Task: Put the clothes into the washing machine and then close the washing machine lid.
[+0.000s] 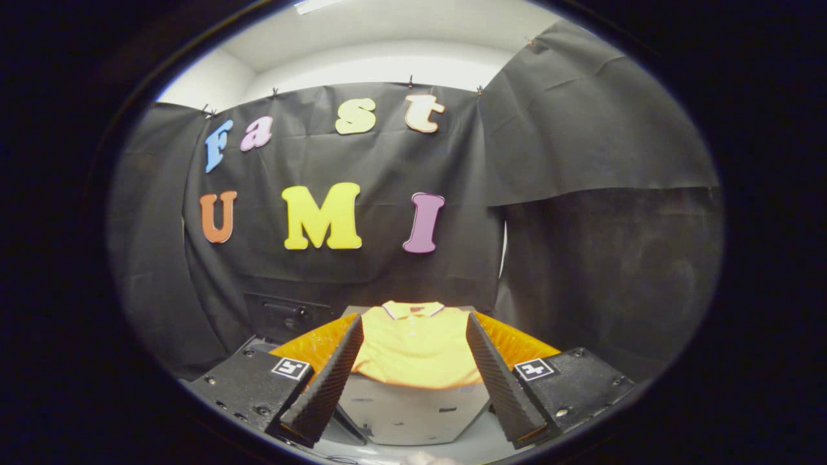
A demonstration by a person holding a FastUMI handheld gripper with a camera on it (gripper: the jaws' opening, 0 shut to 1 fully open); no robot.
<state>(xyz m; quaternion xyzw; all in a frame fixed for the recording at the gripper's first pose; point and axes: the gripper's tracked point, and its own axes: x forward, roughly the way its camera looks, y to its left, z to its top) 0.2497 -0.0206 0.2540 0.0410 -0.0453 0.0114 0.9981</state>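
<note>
Item: claw (413, 371), fingers spread wide apart, clamped on nothing, pointing forward and slightly down over the work surface. Item: yellow polo shirt (417, 345), lying flat and spread out, directly ahead of the claw and framed in the gap between the two fingers; collar (412, 309) at the far end, hem at the near end, so its long axis runs straight away from the claw, in line with the fingers. Near hem sits level with the fingertips in the view, but whether it is actually within reach cannot be told. Item: orange surface (517, 345), showing on both sides beyond the fingers, under or beside the shirt; whether it is a basket, a mat or part of the machine cannot be told. Item: pale grey tabletop (413, 413), below the hem, between the fingers. Item: dark boxy object (284, 316), beyond the left finger against the booth wall, identity unclear. Judgement: the coming move is a straight advance and descent onto the hem, with no turn needed.
</note>
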